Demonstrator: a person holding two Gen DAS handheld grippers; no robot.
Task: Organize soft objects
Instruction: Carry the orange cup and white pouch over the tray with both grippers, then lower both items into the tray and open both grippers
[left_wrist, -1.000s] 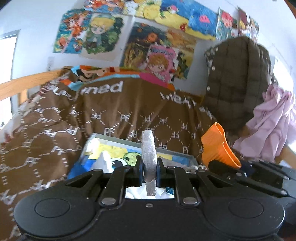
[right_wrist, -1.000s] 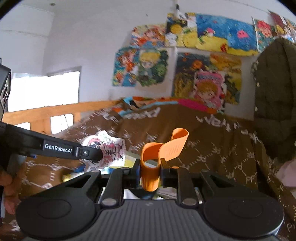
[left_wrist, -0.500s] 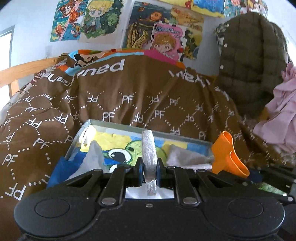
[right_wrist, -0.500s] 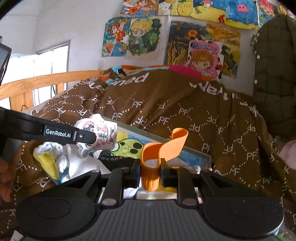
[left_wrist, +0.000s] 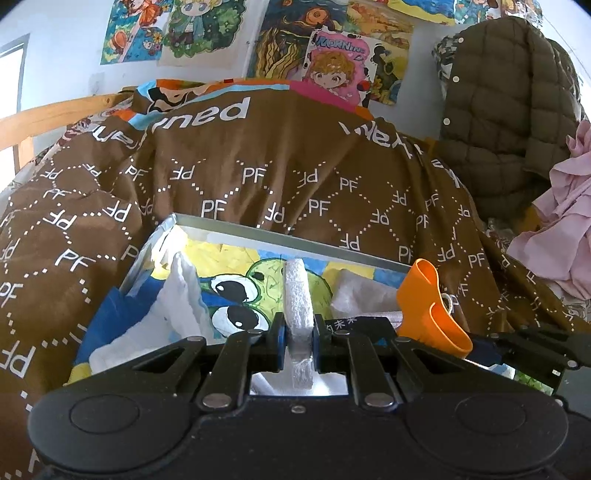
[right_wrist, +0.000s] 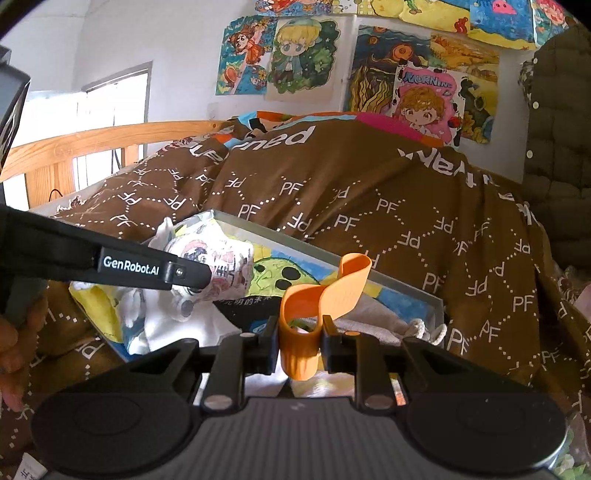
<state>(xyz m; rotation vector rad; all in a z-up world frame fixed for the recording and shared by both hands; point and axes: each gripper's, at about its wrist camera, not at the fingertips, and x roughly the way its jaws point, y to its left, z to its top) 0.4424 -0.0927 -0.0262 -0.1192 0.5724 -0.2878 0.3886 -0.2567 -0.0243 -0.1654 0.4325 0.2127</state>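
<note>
My left gripper (left_wrist: 298, 338) is shut on a flat white plush toy (left_wrist: 297, 295), seen edge-on; in the right wrist view its printed face (right_wrist: 218, 258) shows beside the left gripper's finger (right_wrist: 129, 264). My right gripper (right_wrist: 299, 341) is shut on an orange curled soft piece (right_wrist: 325, 291), which also shows in the left wrist view (left_wrist: 430, 306). Both hover over an open box (left_wrist: 295, 240) with a cartoon frog lining, which holds white cloths (left_wrist: 173, 295) and a grey drawstring bag (right_wrist: 388, 317).
The box (right_wrist: 406, 284) lies on a brown quilt printed "PF" (left_wrist: 295, 173) on a bed with a wooden rail (right_wrist: 92, 140). An olive quilted jacket (left_wrist: 509, 103) and pink cloth (left_wrist: 561, 236) lie at the right. Posters (right_wrist: 369, 74) cover the wall.
Both grippers have come down and closer to the box with their objects still held; the box interior now fills more of both views.
</note>
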